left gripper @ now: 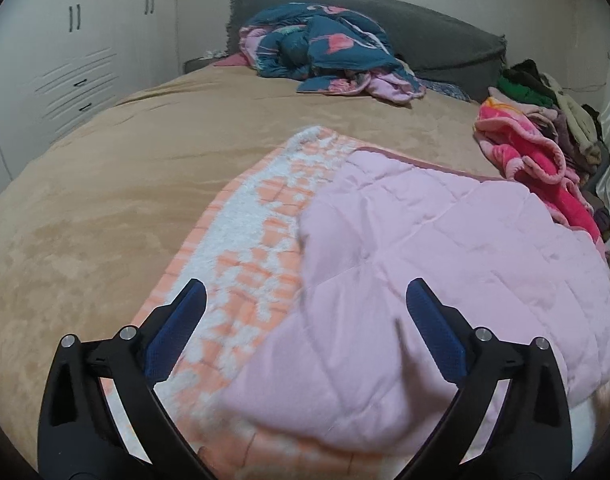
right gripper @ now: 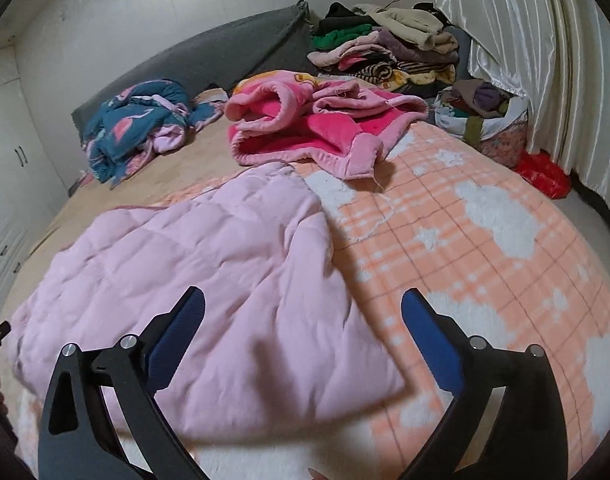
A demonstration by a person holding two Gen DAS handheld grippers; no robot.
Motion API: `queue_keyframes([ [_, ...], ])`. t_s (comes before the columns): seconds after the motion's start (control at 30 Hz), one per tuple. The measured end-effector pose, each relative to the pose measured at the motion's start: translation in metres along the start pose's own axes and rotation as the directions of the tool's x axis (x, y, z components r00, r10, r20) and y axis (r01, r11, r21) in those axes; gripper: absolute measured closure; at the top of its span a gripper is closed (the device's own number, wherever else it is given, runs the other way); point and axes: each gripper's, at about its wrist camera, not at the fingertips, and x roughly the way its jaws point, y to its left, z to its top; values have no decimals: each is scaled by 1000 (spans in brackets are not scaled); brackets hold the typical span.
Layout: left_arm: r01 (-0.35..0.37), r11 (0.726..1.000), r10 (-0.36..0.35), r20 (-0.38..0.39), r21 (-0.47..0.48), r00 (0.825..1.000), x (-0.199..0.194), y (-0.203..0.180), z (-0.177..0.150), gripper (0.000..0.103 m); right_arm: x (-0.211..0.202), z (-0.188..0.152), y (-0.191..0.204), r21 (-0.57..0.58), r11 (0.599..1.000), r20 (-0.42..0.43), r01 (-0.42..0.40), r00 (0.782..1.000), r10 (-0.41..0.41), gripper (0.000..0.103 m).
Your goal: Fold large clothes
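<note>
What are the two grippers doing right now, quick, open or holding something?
Left gripper: open, holding nothing, above the pink quilt.
Right gripper: open, holding nothing, above the same quilt.

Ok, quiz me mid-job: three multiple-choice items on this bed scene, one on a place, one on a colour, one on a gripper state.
1. What does the pale pink quilt lie on?
A. the grey headboard
B. the orange-and-white checked blanket
C. the floor

2. What colour is the crumpled fleece garment beyond the quilt?
A. hot pink
B. green
C. black

3. How do the left gripper and right gripper stand?
A. both shut on cloth
B. one open, one shut
C. both open, holding nothing

Answers: 1 B, checked blanket shows around the quilt's edges; 2 A, bright pink with paler trim; 3 C, fingers spread wide in both views.
</note>
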Motion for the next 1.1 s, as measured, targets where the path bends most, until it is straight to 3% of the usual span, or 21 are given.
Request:
queue_keyframes([
  [0.27, 22, 1000, -22, -5, -22, 1000, -22, 6, -14, 9, -38, -24, 4, -2, 999, 17, -48, 999, 48, 4],
  [0.67, 18, 1000, -19, -44, -11, 999, -34, -6, -53, 9, -49, -57, 3, 45, 997, -8, -58, 998, 59, 4],
  [0.83, 127, 983, -142, -113, -133, 983, -26, -5, -69, 9, -39, -66, 1, 100, 993, -37, -56, 998, 60, 4],
  [1.0, 238, 922, -290, -136, -306, 947, -5, 6, -78, 9, -23, -74, 3, 125, 990, -71, -62, 995, 71, 4],
  [1.1, 253, 898, -313, -120, -359, 942, 2, 10, -78, 9, -13, -74, 1, 158, 986, -88, -61, 993, 76, 4],
])
